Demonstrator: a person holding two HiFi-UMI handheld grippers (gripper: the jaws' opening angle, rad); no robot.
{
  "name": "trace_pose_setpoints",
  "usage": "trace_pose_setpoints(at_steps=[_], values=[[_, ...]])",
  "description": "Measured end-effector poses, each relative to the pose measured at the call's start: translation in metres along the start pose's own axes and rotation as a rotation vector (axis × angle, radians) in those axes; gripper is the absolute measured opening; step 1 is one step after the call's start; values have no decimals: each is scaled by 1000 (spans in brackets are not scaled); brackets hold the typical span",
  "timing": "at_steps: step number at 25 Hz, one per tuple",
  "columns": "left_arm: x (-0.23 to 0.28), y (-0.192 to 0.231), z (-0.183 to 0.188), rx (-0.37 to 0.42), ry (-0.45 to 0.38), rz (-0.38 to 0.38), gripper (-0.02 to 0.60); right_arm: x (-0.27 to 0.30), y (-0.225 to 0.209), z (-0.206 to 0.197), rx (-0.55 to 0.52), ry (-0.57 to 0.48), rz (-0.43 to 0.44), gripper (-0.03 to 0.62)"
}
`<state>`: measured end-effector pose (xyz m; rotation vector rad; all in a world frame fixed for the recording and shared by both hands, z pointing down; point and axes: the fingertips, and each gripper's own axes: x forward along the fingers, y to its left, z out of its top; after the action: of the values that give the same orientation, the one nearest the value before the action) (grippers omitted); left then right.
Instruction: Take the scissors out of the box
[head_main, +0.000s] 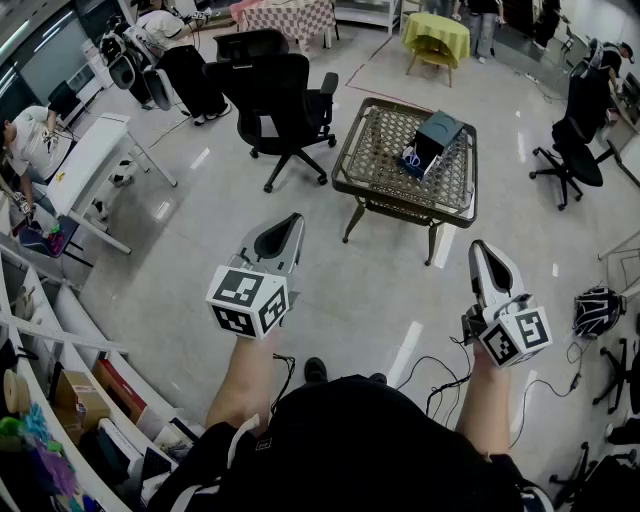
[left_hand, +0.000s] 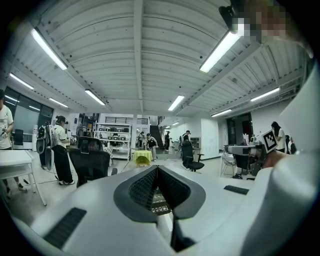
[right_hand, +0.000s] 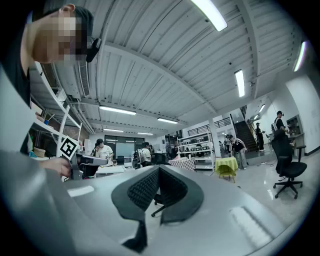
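A dark box (head_main: 438, 138) lies on a low lattice-top table (head_main: 372, 176) across the floor ahead of me. Blue-handled scissors (head_main: 411, 160) show at the box's open end. My left gripper (head_main: 297, 220) is held out well short of the table, pointing toward it, jaws shut with nothing between them. My right gripper (head_main: 478, 248) is level with it on the right, also shut and empty. In the left gripper view the fingertips of the left gripper (left_hand: 157, 168) meet. In the right gripper view the tips of the right gripper (right_hand: 159, 169) are likewise closed. Both are far from the box.
Two black office chairs (head_main: 283, 103) stand left of the low table. A white table (head_main: 92, 160) and shelving (head_main: 60, 400) line the left side. Cables (head_main: 440, 372) and a helmet (head_main: 598, 311) lie on the floor at right. Another chair (head_main: 580, 150) stands at far right.
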<state>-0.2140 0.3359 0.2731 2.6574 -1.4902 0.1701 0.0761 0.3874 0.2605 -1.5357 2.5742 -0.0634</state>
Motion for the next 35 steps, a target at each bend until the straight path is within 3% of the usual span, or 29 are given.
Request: trace_pose_setpoints(at_steps=[10, 15, 24, 35], values=[[3, -17, -6, -5, 11, -9, 8, -15, -4, -4, 31, -8, 13, 8], [9, -38, -7, -8, 14, -25, 8, -32, -12, -5, 14, -6, 19, 8], [12, -89, -9, 6, 14, -39, 8, -70, -28, -6, 82, -29, 73, 9], [45, -92, -20, -22, 33, -72, 8, -70, -40, -20, 120, 11, 78, 11]])
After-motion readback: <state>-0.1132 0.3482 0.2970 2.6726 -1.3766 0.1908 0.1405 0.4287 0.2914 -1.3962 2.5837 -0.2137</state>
